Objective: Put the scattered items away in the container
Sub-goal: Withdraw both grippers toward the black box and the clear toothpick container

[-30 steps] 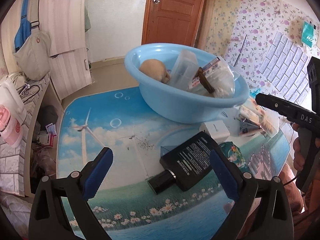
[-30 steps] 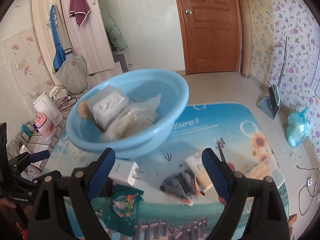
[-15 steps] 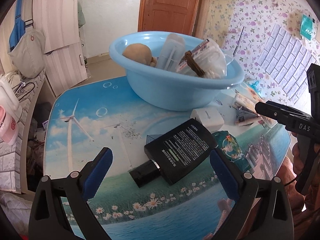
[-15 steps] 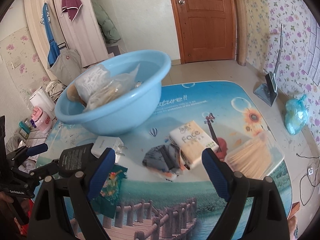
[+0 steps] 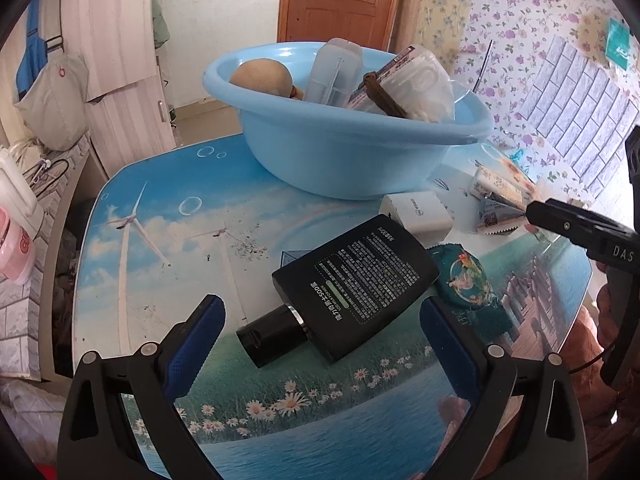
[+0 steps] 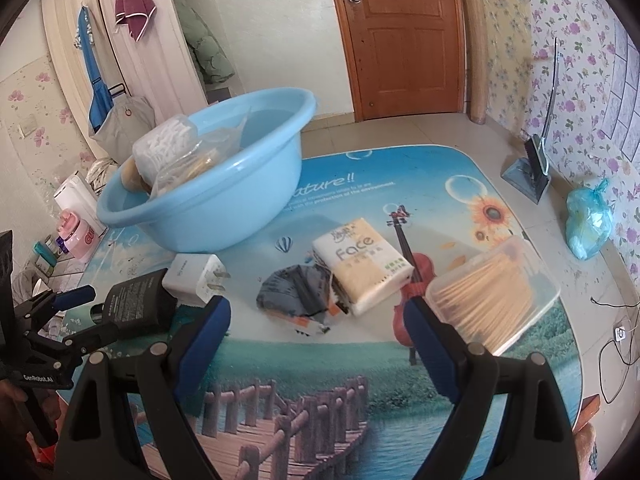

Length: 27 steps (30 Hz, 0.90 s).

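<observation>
Both grippers have descended toward the table [image 6: 460, 184] since the earlier frames, and the black bottle now lies between the left gripper's fingers rather than ahead of them.

Table: printed landscape top. The blue basin [image 5: 344, 160] stands toward its far edge on the left side and holds a round tan item [image 5: 262, 78], a clear plastic box [image 5: 334, 72] and a bag of white pieces [image 5: 420, 80].

Clear lidded box of sticks [image 6: 492, 292]: near the right edge, just beside the right gripper's right finger.

Black bottle [image 5: 356, 284]: flat on the table near the front-left corner, cap pointing at the left gripper.

Tissue pack [image 6: 362, 264]: mid-table, overlapping a dark crumpled wrapper [image 6: 296, 292].

White charger plug [image 6: 198, 276]: between basin and bottle, touching the bottle's base.

Green sachet [image 5: 464, 276]: just beside the bottle, partly under it.

Left gripper [image 5: 320, 332]: jaws spread wide, straddling the bottle's cap end, no visible contact.

Right gripper [image 6: 316, 332]: jaws spread wide above bare table in front of the wrapper, holding nothing.
</observation>
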Available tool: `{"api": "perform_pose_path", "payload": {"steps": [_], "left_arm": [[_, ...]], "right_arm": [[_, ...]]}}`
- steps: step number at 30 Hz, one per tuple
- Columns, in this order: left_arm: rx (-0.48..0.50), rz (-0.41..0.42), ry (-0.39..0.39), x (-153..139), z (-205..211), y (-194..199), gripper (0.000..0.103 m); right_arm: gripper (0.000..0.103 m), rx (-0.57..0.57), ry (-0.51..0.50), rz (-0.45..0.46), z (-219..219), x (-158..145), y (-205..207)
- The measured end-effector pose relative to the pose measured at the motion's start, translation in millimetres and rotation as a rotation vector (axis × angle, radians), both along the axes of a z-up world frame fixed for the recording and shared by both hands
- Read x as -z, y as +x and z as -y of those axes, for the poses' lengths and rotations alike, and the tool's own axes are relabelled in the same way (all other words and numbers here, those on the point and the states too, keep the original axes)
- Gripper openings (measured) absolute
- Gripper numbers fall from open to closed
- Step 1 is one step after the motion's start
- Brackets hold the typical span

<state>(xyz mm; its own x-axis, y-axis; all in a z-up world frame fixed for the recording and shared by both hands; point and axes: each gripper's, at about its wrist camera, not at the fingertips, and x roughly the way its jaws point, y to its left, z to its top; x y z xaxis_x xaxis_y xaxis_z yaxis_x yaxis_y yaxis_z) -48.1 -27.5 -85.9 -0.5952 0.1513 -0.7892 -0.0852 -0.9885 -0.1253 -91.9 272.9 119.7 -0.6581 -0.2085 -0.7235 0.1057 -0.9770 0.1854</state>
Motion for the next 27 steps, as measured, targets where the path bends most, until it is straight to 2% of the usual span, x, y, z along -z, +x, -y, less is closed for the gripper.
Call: {"api": "perform_pose_path", "payload": {"steps": [10,27], "left_arm": [[-0.010,0.015,0.017,3,-8,-4,0.103],[0.032,0.030,-0.036,12,-26,-24,0.103]], "right_arm": [[0.090,0.023,-0.016,0.012,-15,7,3],[0.090,0.015,0.017,-0.033,-24,-2,15]]}}
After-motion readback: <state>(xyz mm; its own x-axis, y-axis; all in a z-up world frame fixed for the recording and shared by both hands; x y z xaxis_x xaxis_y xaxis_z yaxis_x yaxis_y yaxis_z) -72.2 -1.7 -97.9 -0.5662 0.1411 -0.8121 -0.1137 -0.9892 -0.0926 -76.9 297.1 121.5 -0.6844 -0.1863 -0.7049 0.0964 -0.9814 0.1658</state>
